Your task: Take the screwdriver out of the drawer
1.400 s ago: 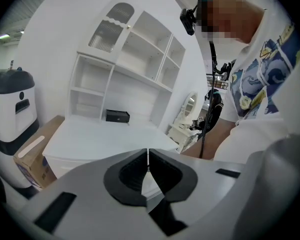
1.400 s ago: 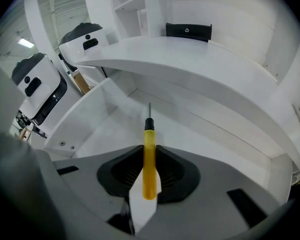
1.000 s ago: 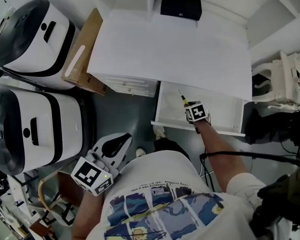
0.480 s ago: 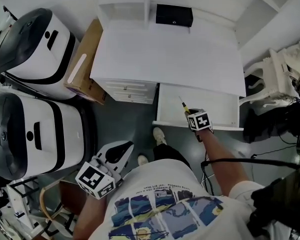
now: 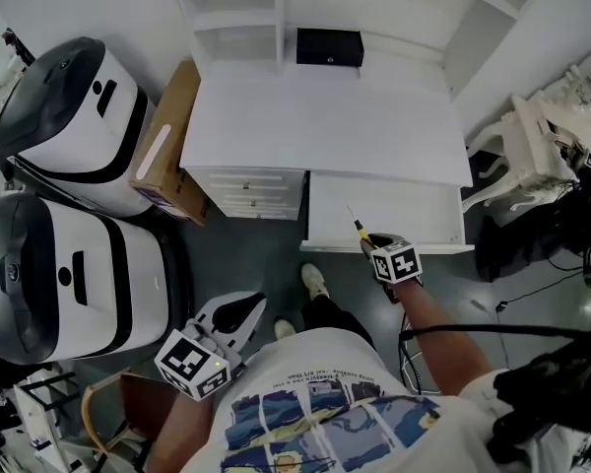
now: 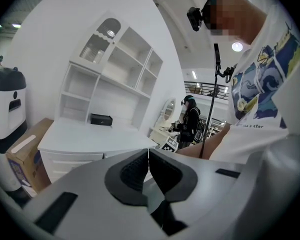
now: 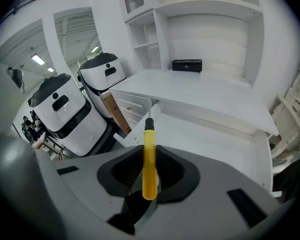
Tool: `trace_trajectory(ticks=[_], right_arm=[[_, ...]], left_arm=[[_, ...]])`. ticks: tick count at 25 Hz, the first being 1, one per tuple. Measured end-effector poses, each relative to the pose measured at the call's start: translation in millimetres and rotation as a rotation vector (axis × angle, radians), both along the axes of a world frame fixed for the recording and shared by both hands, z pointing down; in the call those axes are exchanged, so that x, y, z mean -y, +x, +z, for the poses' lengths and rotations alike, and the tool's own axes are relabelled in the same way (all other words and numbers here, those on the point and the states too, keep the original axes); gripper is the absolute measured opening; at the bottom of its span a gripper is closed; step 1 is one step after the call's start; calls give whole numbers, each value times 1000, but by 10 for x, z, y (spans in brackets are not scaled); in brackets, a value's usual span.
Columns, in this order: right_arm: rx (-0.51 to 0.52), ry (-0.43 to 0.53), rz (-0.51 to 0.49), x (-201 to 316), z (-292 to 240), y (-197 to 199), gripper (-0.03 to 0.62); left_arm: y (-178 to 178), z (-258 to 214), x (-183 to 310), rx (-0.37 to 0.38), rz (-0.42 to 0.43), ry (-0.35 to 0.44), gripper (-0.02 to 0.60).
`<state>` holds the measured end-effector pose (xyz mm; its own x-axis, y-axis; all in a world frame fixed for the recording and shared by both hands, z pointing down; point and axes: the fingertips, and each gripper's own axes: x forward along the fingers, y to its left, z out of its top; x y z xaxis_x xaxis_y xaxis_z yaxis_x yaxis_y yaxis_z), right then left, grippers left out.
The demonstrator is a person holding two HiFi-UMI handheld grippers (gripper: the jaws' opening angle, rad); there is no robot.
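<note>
A yellow-handled screwdriver (image 7: pixel 149 156) with a black collar stands clamped between the pads of my right gripper (image 7: pixel 149 170), its thin shaft pointing forward. In the head view that screwdriver (image 5: pixel 358 227) hangs over the front edge of the open white drawer (image 5: pixel 424 213), held by my right gripper (image 5: pixel 377 246). The drawer's inside looks bare. My left gripper (image 5: pixel 238 313) hangs low at the person's left side, away from the desk. In the left gripper view my left gripper (image 6: pixel 148 170) has its pads meeting with nothing between them.
A white desk (image 5: pixel 325 116) with a shelf unit carries a small black box (image 5: pixel 329 46). Two large white and black machines (image 5: pixel 74 116) and a cardboard box (image 5: pixel 165 151) stand left of the desk. A white chair (image 5: pixel 537 141) is on the right. Other people stand far off.
My right gripper has lifted the screwdriver up and back from inside the drawer to over its front edge. My left gripper stayed low and drifted slightly.
</note>
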<state>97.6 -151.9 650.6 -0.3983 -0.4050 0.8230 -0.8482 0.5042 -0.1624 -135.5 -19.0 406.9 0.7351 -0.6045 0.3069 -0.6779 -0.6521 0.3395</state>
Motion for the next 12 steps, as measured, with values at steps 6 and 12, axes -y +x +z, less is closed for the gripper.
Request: trace_trajectory(ticks=[6,12], right_arm=[[42,51,-41,-291,-425,-227,94],[83,100,-107,-554,-841,-504,94]], left_arm=[[-40,26,-164,-1,-1,-2,14],[-113,119,-308,-5,-14,-27,14]])
